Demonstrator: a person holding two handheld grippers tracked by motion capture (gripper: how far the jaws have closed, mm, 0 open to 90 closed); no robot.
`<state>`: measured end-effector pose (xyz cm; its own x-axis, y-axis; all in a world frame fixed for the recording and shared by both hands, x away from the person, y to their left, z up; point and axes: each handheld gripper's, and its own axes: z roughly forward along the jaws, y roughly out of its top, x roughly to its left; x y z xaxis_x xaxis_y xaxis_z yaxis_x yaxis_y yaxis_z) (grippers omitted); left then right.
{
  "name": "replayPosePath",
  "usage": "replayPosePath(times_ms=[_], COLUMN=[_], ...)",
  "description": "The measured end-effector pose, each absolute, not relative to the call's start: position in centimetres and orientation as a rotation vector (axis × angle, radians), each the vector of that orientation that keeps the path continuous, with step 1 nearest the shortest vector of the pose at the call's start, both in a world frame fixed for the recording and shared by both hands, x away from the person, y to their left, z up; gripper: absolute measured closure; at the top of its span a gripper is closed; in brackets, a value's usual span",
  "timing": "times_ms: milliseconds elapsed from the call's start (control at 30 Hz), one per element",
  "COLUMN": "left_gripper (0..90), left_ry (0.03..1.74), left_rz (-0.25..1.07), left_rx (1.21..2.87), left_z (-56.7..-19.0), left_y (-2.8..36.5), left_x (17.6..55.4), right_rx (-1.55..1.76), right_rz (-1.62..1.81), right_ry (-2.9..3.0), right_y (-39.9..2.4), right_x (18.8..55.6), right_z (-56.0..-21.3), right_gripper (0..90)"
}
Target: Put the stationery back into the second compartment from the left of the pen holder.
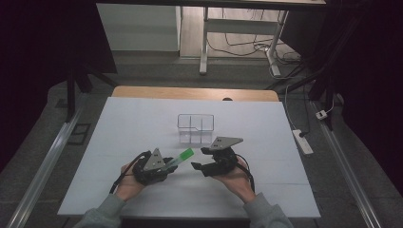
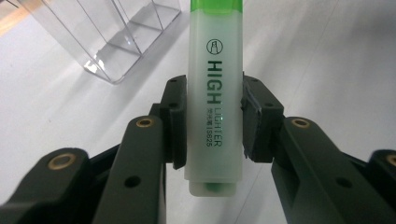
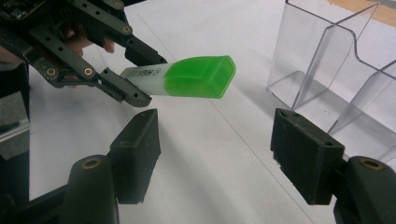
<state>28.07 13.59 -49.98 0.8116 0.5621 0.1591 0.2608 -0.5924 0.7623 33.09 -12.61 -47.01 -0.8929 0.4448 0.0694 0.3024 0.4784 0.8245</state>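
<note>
One left tool (image 2: 212,121) grips highlighter (image 2: 215,93); right tool (image 3: 215,154) gapes.

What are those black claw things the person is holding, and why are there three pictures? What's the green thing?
Those claws are grippers, like big tweezers, one in each hand. One picture comes from a camera up high, looking down at the white table. The other two come from little cameras riding on each gripper, looking along its jaws. The left gripper is squeezing a green highlighter by its pale body; the green cap points toward the other hand. The right gripper has its jaws wide open with nothing between them, facing that cap. Behind them on the table stands an empty clear plastic organizer with compartments.
</note>
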Motion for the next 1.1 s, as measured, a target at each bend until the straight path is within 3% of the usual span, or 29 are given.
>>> replayPosePath(times_ms=[500, 833, 1100], left_gripper=[65.2, 64.9, 65.0], left_ry=[0.558, 0.542, 0.544], left_rz=[0.522, 0.545, 0.587], left_rx=[2.210, 2.227, 2.223], left_z=[-50.5, -50.8, -50.8], left_y=[11.5, 10.4, 10.4], left_x=[27.3, 26.9, 26.7], right_rx=[0.721, 0.813, 0.861], right_rz=[1.479, 1.532, 1.548], right_ry=[2.582, 2.548, 2.551], right_y=[-11.7, -11.7, -11.9], right_x=[33.0, 32.9, 33.1], right_z=[-47.8, -48.1, -48.3], right_gripper=[33.2, 48.7, 45.8])
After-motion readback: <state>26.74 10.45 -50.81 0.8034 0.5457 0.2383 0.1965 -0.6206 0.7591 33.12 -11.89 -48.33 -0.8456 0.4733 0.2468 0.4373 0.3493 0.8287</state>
